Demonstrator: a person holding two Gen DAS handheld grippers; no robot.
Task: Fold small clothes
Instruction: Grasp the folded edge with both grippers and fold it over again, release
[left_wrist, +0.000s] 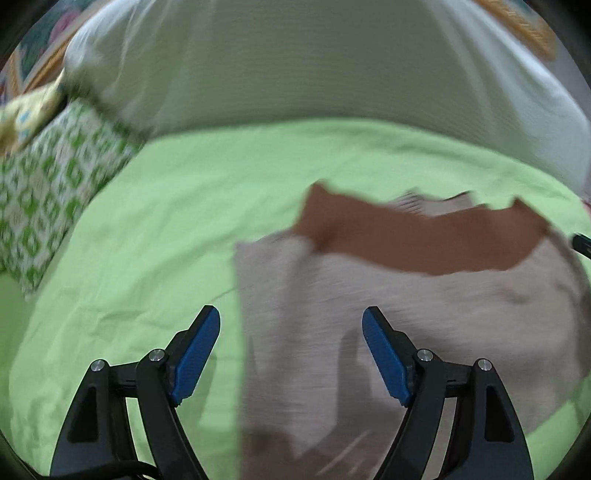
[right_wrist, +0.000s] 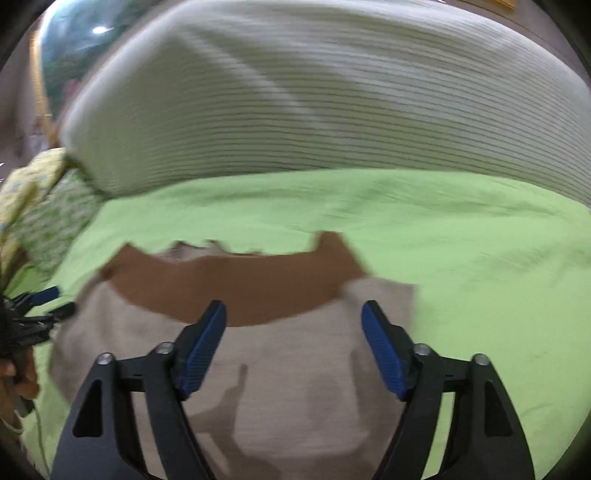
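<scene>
A small beige garment with a brown band across its far end lies flat on a light green bed sheet. It also shows in the right wrist view, with the brown band at its far side. My left gripper is open and empty, hovering above the garment's left edge. My right gripper is open and empty, hovering above the garment's middle and right part. The left gripper shows at the left edge of the right wrist view.
A large white ribbed pillow lies across the far side of the bed and shows in the right wrist view. A green-and-white patterned pillow and a yellow patterned cloth sit at the far left.
</scene>
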